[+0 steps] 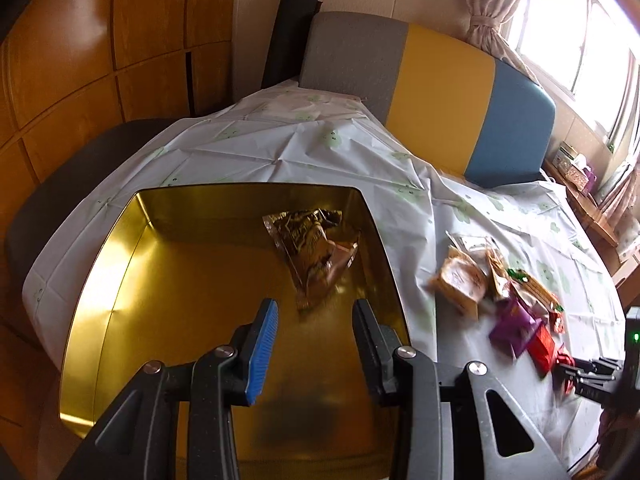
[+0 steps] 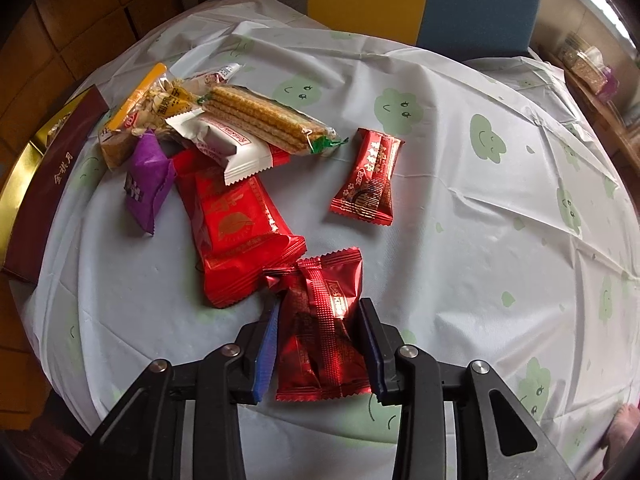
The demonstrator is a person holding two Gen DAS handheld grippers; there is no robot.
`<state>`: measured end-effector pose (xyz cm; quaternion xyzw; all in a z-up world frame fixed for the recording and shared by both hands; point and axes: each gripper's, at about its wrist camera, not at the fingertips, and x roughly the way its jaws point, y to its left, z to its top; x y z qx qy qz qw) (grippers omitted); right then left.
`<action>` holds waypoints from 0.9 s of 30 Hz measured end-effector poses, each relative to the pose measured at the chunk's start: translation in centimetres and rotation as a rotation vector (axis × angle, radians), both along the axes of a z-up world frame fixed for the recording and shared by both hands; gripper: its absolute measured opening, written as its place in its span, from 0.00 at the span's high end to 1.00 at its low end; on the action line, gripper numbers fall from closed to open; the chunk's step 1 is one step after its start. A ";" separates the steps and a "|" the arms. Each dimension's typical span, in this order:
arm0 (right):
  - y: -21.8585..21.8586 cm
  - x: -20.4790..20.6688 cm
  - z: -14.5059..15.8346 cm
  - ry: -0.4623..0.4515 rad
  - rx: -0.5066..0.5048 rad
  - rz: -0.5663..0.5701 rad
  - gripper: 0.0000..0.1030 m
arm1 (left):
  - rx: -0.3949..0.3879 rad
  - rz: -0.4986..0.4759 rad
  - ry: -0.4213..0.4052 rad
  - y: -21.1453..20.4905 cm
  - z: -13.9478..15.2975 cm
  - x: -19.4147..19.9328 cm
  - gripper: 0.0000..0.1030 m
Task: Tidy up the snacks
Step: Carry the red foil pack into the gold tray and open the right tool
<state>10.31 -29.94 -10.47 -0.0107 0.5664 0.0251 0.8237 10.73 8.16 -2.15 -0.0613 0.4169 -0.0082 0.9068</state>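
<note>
The snacks are split between two places: one gold-wrapped packet [image 1: 310, 256] already lies in the gold tin [image 1: 120, 280], and the rest sit in a loose heap on the cloud-print tablecloth [image 2: 460, 200] beside it.

Nearest to me, the right gripper [image 2: 318, 344] has its jaws set on either side of a dark red foil packet [image 2: 320, 328], pads against its edges, so I read it as pinching that packet, though lightly. The wrapper is slick and puffy; a grip on crinkled foil rather than on the cake inside could let it slide out on the way across. One corner of it also lies just beside the big bright red packet [image 2: 236, 232], which might get dragged along or nudged.

The left gripper [image 1: 314, 336] hangs over the tin with its jaws parted and nothing between them. It sits right over the spot where the next packet would likely go, so the two tools could bump if both head there together.

Further off, the purple packet [image 2: 146, 184], white packet [image 2: 228, 144] and wafer pack [image 2: 264, 120] overlap one another, with a small red packet [image 2: 368, 176] lying apart. Pulling one from that pile may tip the others, and some lie near the tin's dark red side [image 2: 48, 168]. The tablecloth is wrinkled and loose, so a low finger could snag it and shift everything.
</note>
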 end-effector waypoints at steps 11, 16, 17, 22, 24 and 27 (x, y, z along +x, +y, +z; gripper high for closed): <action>4.8 -0.1 5.3 -0.122 0.092 0.055 0.64 | 0.002 0.011 -0.014 0.9 0.2 -2.6 0.62; 12.0 0.3 7.8 -0.159 0.152 0.214 0.64 | -0.010 0.034 -0.012 2.0 0.1 -3.3 0.62; 13.4 0.2 8.2 -0.163 0.166 0.247 0.64 | -0.013 0.039 -0.013 2.3 0.1 -3.5 0.62; 21.9 1.3 9.6 -0.168 0.225 0.424 0.64 | -0.040 0.106 -0.025 5.0 0.1 -4.2 0.62; 24.8 1.7 9.7 -0.169 0.224 0.481 0.64 | -0.048 0.141 -0.031 6.2 0.0 -4.5 0.62; 28.1 2.3 9.2 -0.158 0.211 0.535 0.64 | -0.055 0.194 -0.033 8.2 -0.1 -5.0 0.62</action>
